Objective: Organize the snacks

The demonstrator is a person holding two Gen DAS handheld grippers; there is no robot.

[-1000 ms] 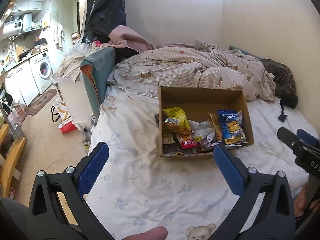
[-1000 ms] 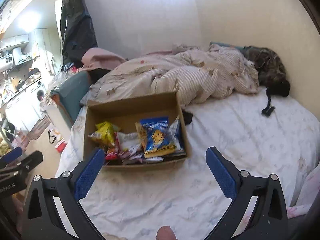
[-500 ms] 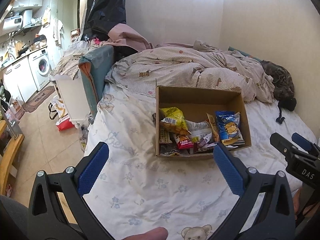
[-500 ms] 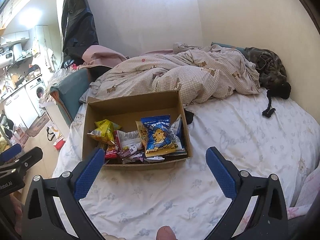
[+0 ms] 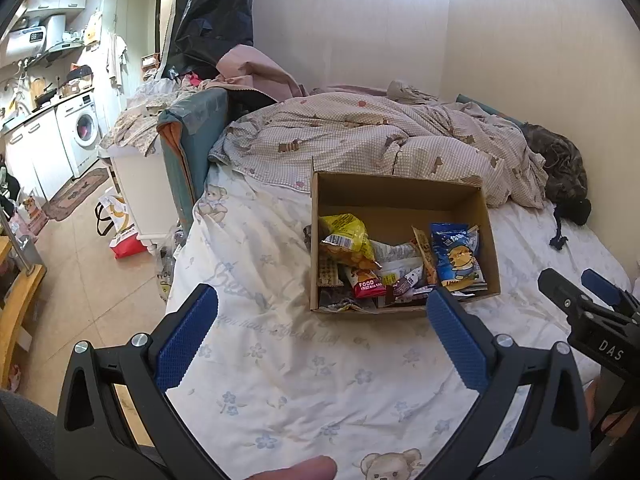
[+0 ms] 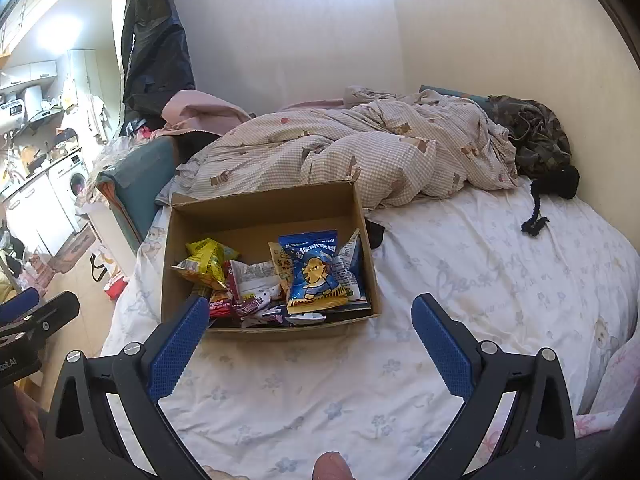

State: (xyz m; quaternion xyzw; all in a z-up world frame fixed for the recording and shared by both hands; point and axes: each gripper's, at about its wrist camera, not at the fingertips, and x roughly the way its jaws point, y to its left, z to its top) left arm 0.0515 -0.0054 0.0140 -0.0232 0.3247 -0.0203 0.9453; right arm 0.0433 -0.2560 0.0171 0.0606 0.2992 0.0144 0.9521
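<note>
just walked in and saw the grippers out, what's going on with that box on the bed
A person holds both grippers open above the bed sheet, gripping nothing. The left gripper and right gripper face a cardboard box of loose snack packets, including a blue cartoon bag and a yellow bag. No snack has been picked up.

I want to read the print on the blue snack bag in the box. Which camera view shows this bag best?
The right wrist view. There the blue snack bag lies near the picture's middle, large, its front with the cartoon animal facing the camera. In the left wrist view the same bag is smaller, off toward the right, inside the cardboard box.
</note>
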